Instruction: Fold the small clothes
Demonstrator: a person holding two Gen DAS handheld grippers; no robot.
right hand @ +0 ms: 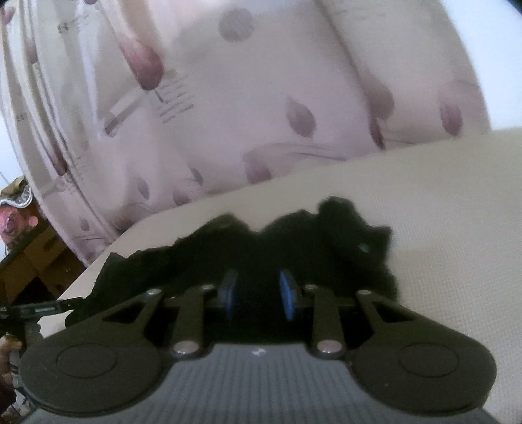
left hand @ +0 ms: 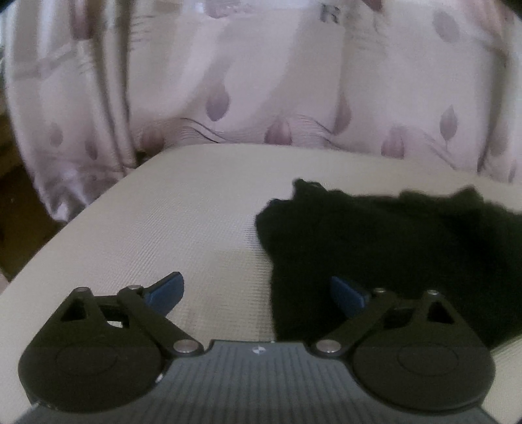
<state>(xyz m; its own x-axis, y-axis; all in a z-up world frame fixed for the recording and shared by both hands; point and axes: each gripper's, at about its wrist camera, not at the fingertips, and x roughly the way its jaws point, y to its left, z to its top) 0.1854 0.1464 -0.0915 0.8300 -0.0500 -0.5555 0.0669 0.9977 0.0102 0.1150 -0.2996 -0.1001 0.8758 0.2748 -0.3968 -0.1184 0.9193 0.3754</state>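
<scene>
On the cream textured table (left hand: 169,212), your black garment (left hand: 385,248) lies in a crumpled heap on the right half as the left wrist view sees it. Its long axis runs roughly left-right across both views, ragged bunched edge toward the far side near the curtain (left hand: 261,81). Fabric is too dark to tell front from back or which end is which.

Your left gripper (left hand: 257,293) is released: blue pads (left hand: 166,288) spread wide. One pad sits over bare table, the other over the garment's near-left edge; contact unclear.

Your right gripper (right hand: 259,293) sits over the garment's (right hand: 293,241) near middle, pads (right hand: 287,293) narrowed with a dark gap between them. Can't tell if cloth is pinched there or they're just hovering.

Writing: a dark "R" (left hand: 328,14) shows at the top of the left view, on or in front of the curtain, blurred. Small text on a black item (right hand: 36,310) at the right view's left edge is unreadable.
</scene>
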